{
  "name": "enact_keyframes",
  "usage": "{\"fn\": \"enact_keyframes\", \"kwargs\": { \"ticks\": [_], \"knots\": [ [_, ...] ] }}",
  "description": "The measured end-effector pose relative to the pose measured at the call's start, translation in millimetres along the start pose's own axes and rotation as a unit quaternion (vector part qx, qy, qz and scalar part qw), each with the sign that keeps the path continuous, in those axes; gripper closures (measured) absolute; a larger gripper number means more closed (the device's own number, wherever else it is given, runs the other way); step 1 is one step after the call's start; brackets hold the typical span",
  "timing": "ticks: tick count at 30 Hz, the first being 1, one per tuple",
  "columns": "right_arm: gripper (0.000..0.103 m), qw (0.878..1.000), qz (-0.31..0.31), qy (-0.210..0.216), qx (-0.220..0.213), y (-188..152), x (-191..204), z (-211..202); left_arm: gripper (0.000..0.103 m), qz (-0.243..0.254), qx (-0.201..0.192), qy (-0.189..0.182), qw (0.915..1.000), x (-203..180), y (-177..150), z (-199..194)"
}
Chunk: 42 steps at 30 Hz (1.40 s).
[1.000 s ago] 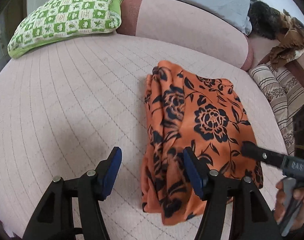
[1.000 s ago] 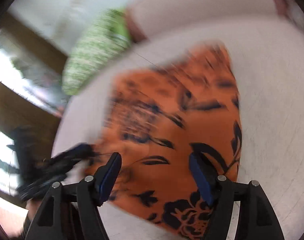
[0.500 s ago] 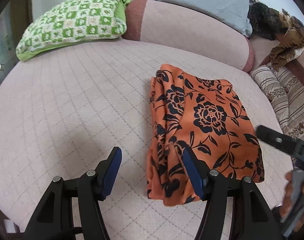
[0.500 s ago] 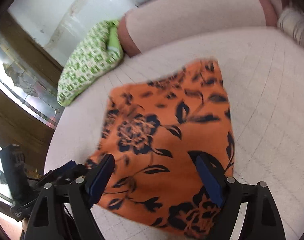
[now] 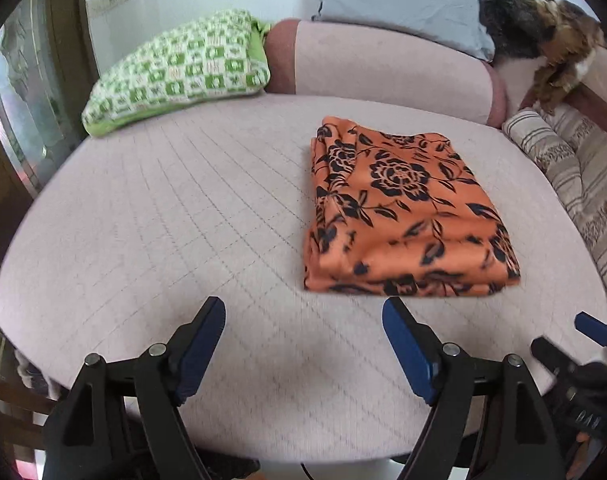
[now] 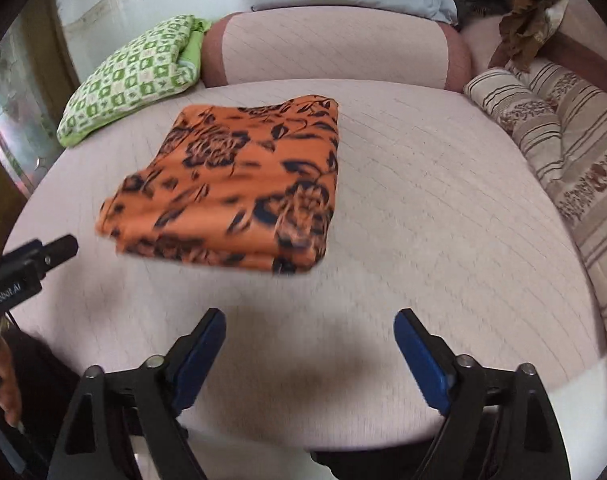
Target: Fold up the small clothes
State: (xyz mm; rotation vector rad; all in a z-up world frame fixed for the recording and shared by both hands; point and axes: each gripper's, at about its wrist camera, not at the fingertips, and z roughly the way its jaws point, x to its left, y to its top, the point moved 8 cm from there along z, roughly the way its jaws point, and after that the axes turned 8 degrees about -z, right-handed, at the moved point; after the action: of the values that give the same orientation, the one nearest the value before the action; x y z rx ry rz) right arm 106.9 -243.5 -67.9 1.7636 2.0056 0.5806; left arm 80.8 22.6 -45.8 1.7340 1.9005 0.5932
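Orange floral cloth (image 5: 403, 208) is seen folded at centre right on the pink quilted cushion (image 5: 163, 220); left gripper (image 5: 303, 332) and right gripper (image 6: 309, 344), opening, are seen released and empty at bottom.

One folded garment (image 5: 403, 208), two claws (image 5: 303, 332)

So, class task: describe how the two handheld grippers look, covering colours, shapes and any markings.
Both the left gripper and the right gripper are black, with angular triangular cut-out arms, silver pivot bolts and flat blue pads lining the fingers. In the right wrist view, the left gripper's black body carries white lettering, too blurred to read fully. No sleeve shows clearly.
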Motion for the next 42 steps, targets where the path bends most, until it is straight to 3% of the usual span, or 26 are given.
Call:
{"fn": "enact_keyframes", "kwargs": {
  "ticks": [1,5,8,15,30,42],
  "knots": [
    [0.000,1.000,-0.010,-0.009,-0.003,-8,5,-4,0.022,0.006,-0.006,0.003,1.0000,-2,-3,-6],
    [0.000,0.997,-0.063,-0.042,-0.009,-16,16,-14,0.021,0.017,-0.010,0.003,0.9998,-12,-8,-28],
    [0.000,0.997,-0.048,-0.045,-0.035,-7,11,-32,0.015,0.017,-0.030,0.015,0.9993,-15,-4,-42],
    [0.000,0.995,-0.025,-0.067,-0.067,17,-11,-59,0.012,-0.011,-0.037,-0.010,0.9992,-17,3,-64],
    [0.000,0.994,-0.030,-0.079,-0.071,26,-7,-67,0.009,-0.008,-0.054,0.018,0.9983,-19,11,-69],
    [0.000,0.992,-0.037,-0.083,-0.085,38,1,-72,0.009,-0.010,-0.055,0.000,0.9984,-22,15,-68]
  ]
}}
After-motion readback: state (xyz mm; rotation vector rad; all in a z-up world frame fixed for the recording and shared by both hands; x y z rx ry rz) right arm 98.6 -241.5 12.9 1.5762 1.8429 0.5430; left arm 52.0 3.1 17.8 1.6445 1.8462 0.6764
